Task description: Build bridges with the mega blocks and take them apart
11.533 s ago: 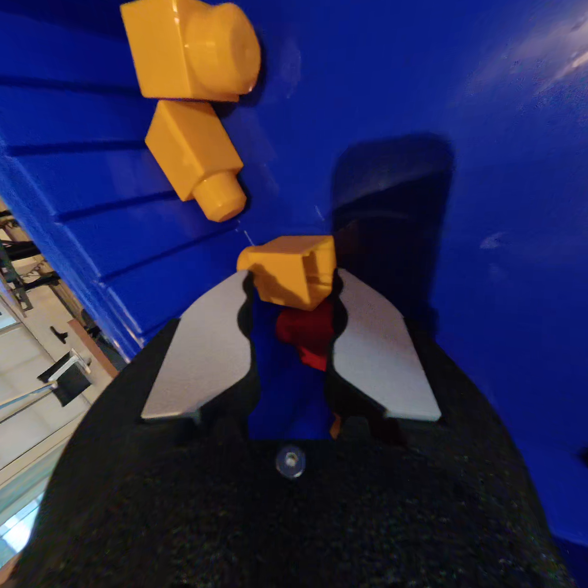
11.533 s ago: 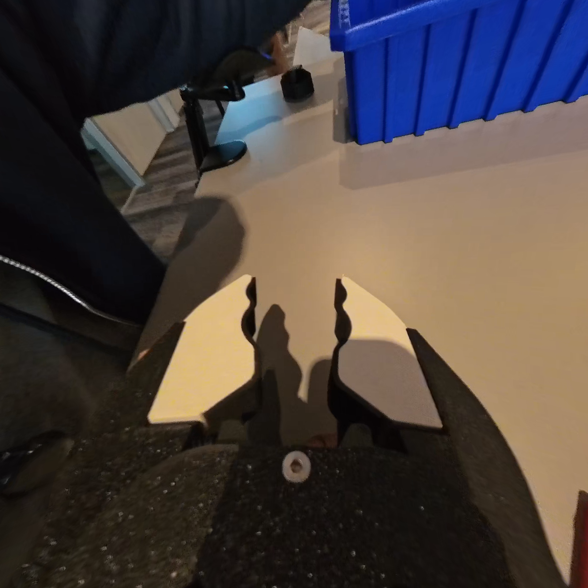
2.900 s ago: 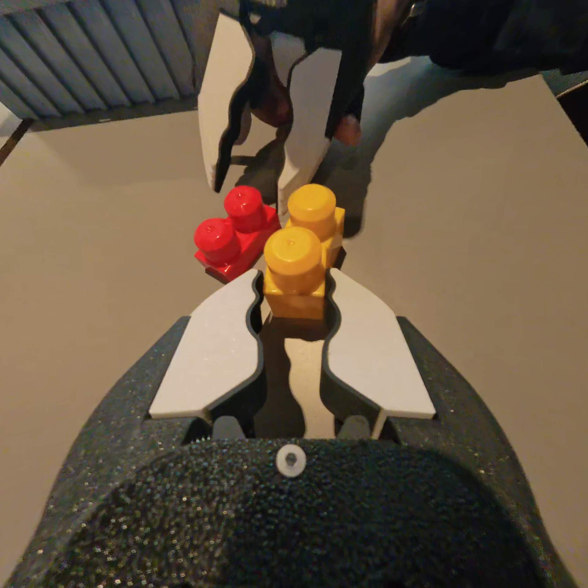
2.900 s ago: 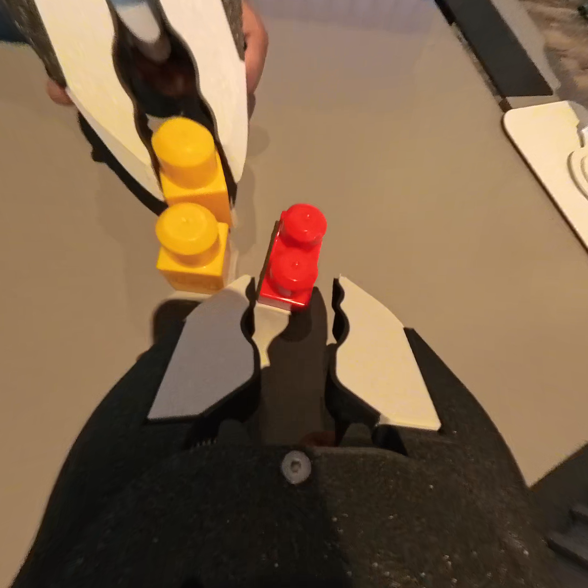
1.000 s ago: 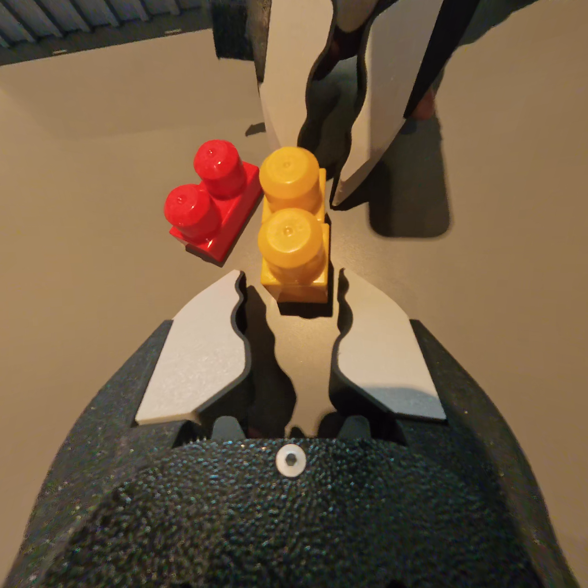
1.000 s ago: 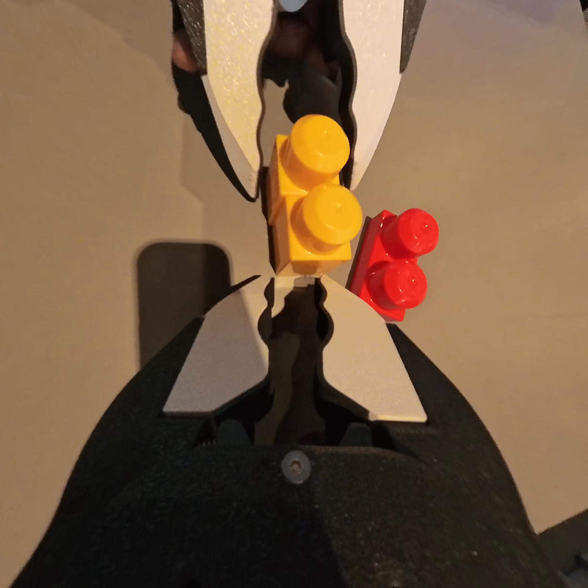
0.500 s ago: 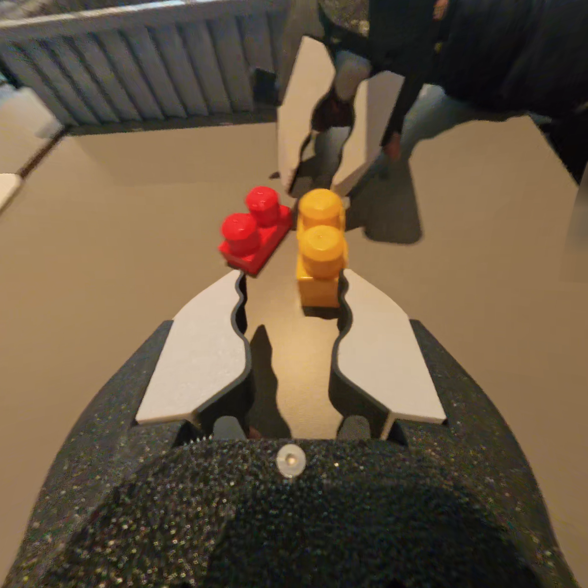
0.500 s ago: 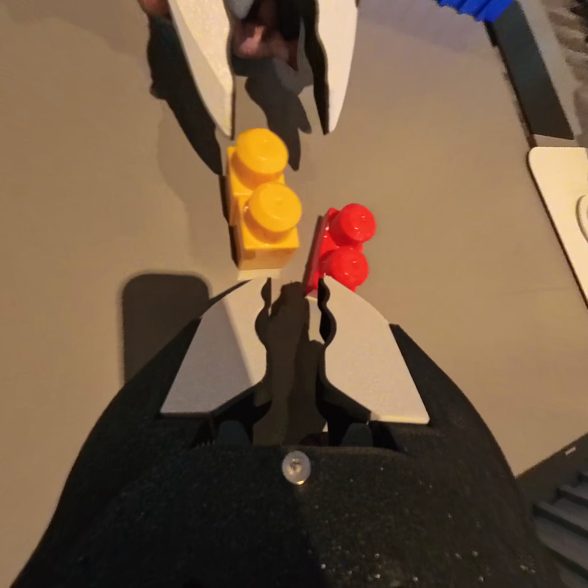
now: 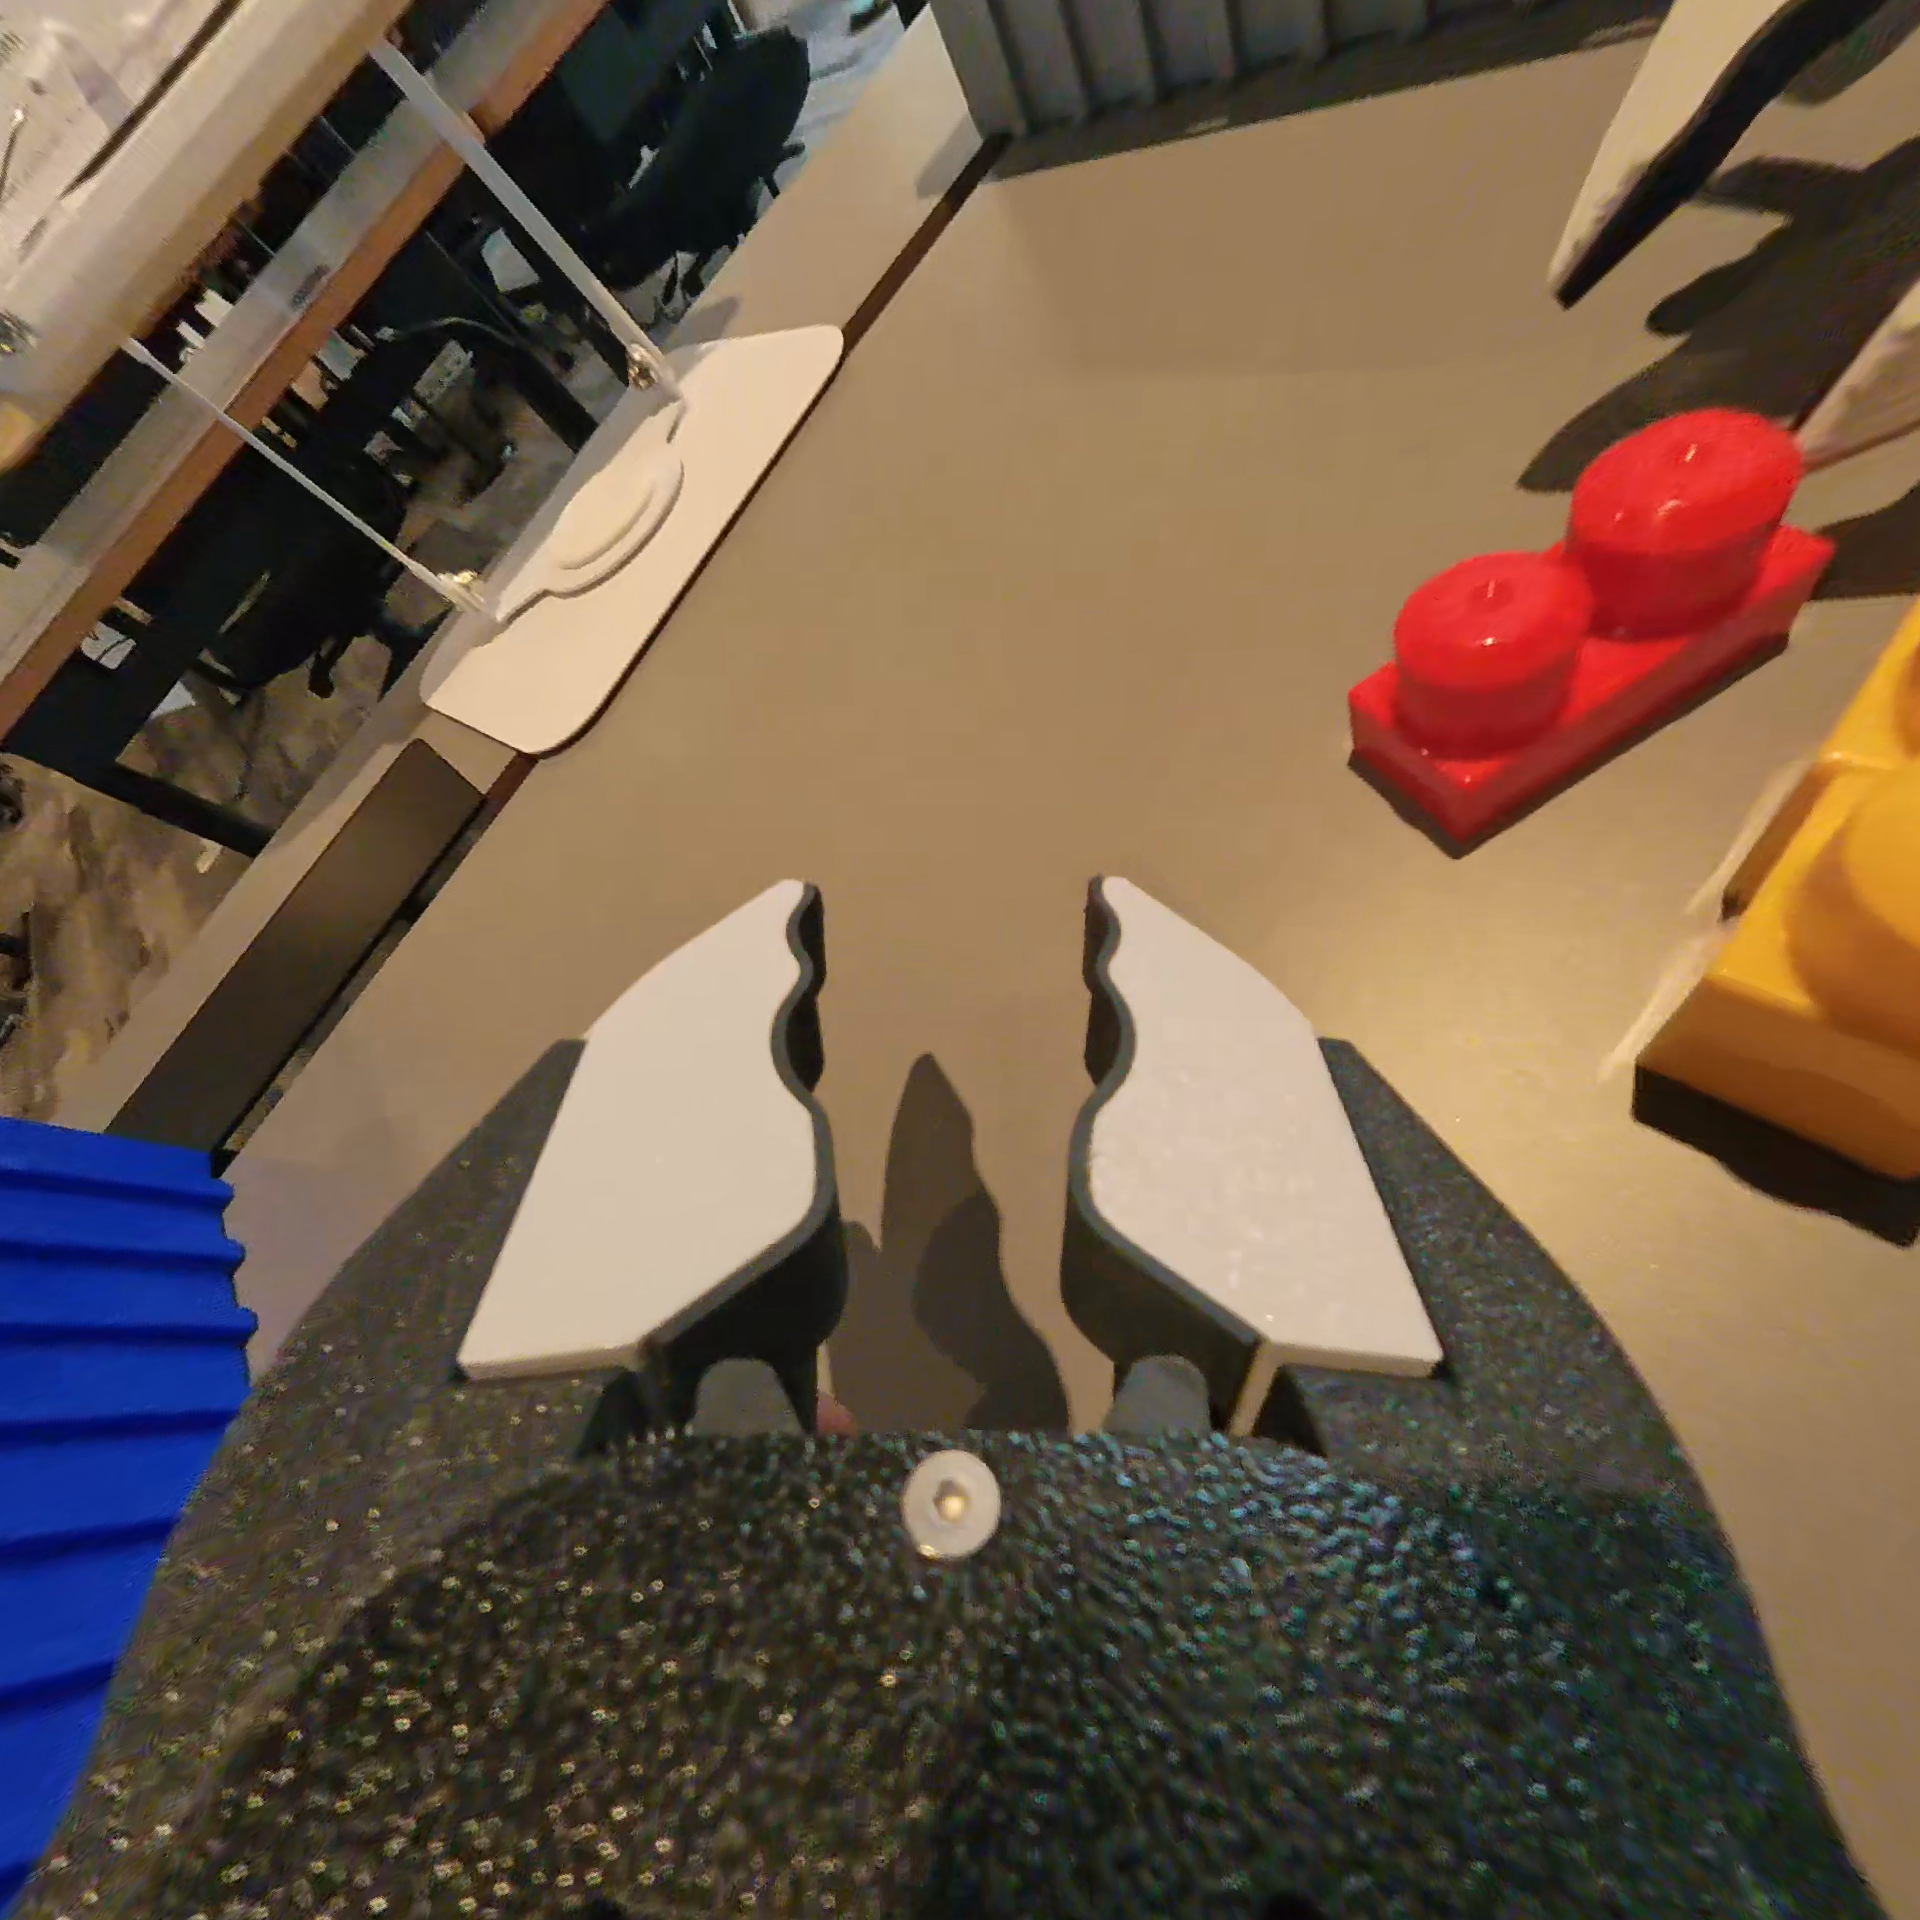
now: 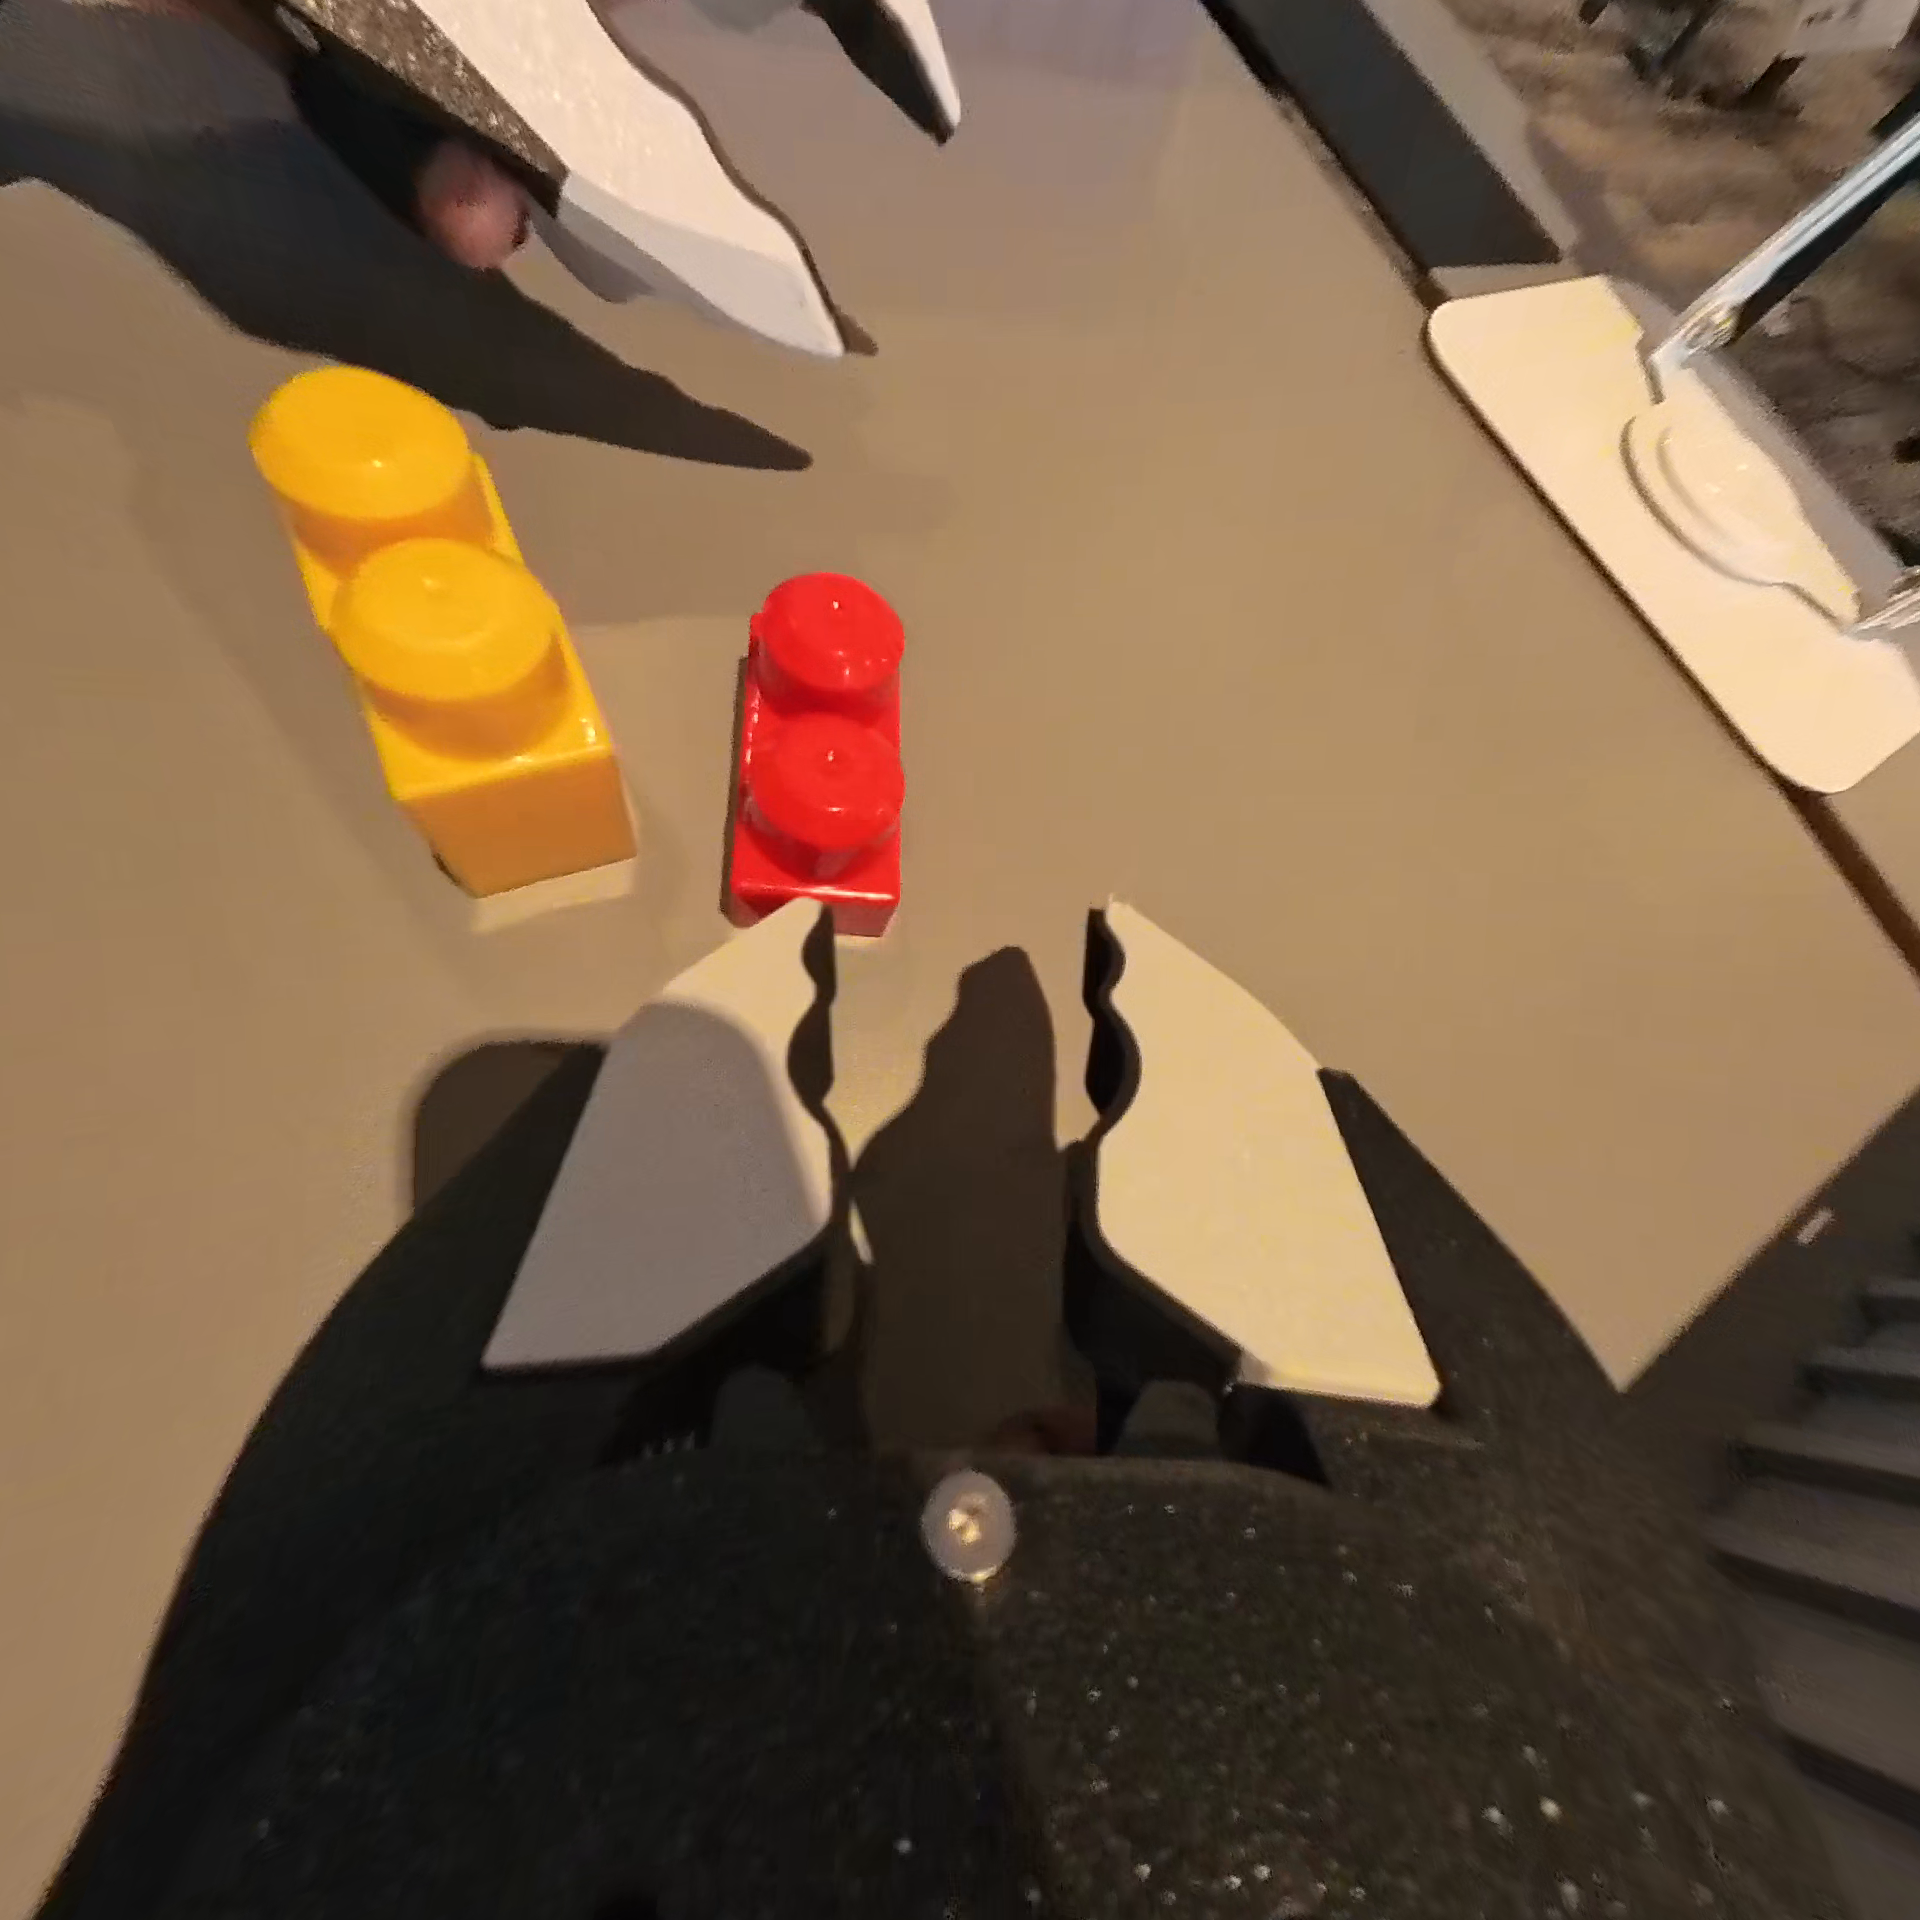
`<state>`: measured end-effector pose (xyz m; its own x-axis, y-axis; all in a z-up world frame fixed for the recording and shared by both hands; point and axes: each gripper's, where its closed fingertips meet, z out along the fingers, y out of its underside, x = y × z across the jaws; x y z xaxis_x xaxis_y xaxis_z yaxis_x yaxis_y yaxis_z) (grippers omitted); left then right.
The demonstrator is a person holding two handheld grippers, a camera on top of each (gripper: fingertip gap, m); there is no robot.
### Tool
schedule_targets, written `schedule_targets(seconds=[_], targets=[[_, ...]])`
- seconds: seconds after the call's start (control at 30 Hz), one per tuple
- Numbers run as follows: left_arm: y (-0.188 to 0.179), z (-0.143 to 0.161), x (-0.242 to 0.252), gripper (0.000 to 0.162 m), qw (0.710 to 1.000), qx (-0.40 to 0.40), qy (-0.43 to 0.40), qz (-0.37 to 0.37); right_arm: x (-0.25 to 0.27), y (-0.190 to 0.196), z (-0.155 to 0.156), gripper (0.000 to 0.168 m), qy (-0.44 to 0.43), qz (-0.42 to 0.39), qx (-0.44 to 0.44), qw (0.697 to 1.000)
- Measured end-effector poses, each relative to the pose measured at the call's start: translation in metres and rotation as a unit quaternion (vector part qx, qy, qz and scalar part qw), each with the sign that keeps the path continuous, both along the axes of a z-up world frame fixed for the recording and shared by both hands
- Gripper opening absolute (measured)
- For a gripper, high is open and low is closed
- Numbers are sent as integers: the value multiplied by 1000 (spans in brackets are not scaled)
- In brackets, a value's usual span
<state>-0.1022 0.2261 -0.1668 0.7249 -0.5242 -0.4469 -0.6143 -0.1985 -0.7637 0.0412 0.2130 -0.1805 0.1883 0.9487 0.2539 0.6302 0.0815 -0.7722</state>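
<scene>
A flat red two-stud block (image 10: pixel 821 748) lies on the tan table (image 10: pixel 1195 623), just ahead of my right gripper's left fingertip. My right gripper (image 10: pixel 956 914) is open and empty. Yellow blocks (image 10: pixel 447 644) with two studs in a row stand tight together left of the red block. My left gripper (image 9: pixel 951 894) is open and empty over bare table, with the red block (image 9: pixel 1590 623) and the yellow blocks (image 9: pixel 1808 935) off to its right. The left gripper (image 10: pixel 888 239) also shows at the top of the right wrist view. One right gripper finger (image 9: pixel 1662 156) shows at the top right of the left wrist view.
A white stand base (image 9: pixel 634 540) with a thin metal rod sits at the table's edge; it also shows in the right wrist view (image 10: pixel 1662 520). A blue ribbed bin (image 9: pixel 94 1403) is close at the left gripper's lower left. Beyond the table edge (image 9: pixel 416 831) is floor and office furniture.
My left gripper has drawn away from the yellow blocks and swung left, still open. My right gripper has shifted toward the red block and opened wider. The blocks stay on the table.
</scene>
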Motion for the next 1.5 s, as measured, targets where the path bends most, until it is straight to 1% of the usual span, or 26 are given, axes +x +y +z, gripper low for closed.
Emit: schedule_targets(seconds=[0.1, 0.13, 0.33, 0.43, 0.53, 0.7, 0.87, 1.03, 1.13, 1.2, 1.33, 1.5], targets=[[-1, -5, -1, 47, 1000, -8, 2, 2, -3, -2, -9, 50, -8, 6, -17, 1000], [-1, -7, -2, 47, 1000, -11, 0, 3, -4, 0, -9, 52, -7, 4, -17, 1000], [-1, -17, -4, 47, 1000, -27, 5, 4, -11, 8, -5, 53, 18, 0, -48, 999], [-2, -18, -4, 47, 1000, -30, 8, 2, -16, 6, -12, 57, -10, 18, -53, 998], [-3, -19, -4, 47, 999, -33, 13, -1, -21, 8, -17, 57, -33, 22, -35, 999], [-7, -20, -5, 46, 999, -34, 12, -1, -29, 19, -12, 51, -24, -1, 16, 1000], [-10, -20, -4, 46, 999, -39, 10, -6, -29, 19, -8, 48, -18, -9, 57, 998], [-12, -17, 5, 48, 998, -49, -18, -29, -28, 14, -8, 47, -19, 3, 59, 998], [-11, -15, 13, 48, 997, -55, -32, -51, -29, 12, -9, 48, -20, 13, 42, 999], [-11, -15, 20, 48, 995, -61, -38, -68, -30, 12, -10, 51, -20, 19, 25, 999], [-15, -26, 30, 46, 991, -92, -16, -101, -31, 7, -13, 55, -23, 41, 0, 999], [-17, -26, 42, 44, 986, -100, -18, -131, -33, -1, -16, 54, -32, 75, -26, 996]])
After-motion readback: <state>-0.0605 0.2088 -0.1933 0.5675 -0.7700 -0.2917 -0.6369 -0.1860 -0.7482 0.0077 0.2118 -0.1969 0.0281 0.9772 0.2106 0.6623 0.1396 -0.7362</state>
